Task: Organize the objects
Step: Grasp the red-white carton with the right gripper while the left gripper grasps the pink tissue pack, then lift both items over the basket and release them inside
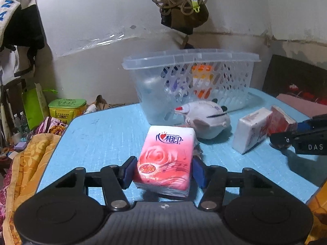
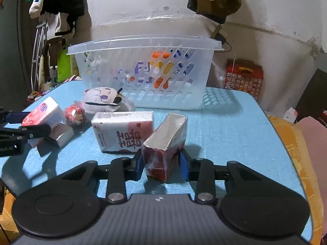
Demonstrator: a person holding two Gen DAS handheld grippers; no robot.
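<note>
A pink tissue pack with a rose print (image 1: 165, 153) sits between the blue pads of my left gripper (image 1: 164, 169), which is shut on it just over the blue table (image 1: 106, 134). In the right wrist view my right gripper (image 2: 161, 163) is shut on a red tissue pack (image 2: 165, 143) that stands tilted on end. A white tissue pack with red characters (image 2: 122, 130) lies just left of it. Behind are a white plush toy (image 2: 104, 100) and a clear plastic basket (image 2: 143, 45) holding several colourful items. Each gripper shows at the edge of the other's view.
A small red round trinket on a chain (image 2: 73, 114) lies beside the plush toy. Orange bedding (image 1: 30, 163) borders the table's left side. A green box (image 1: 67, 108) and a red patterned box (image 2: 243, 77) stand beyond the table. A bag (image 1: 184, 10) hangs on the wall.
</note>
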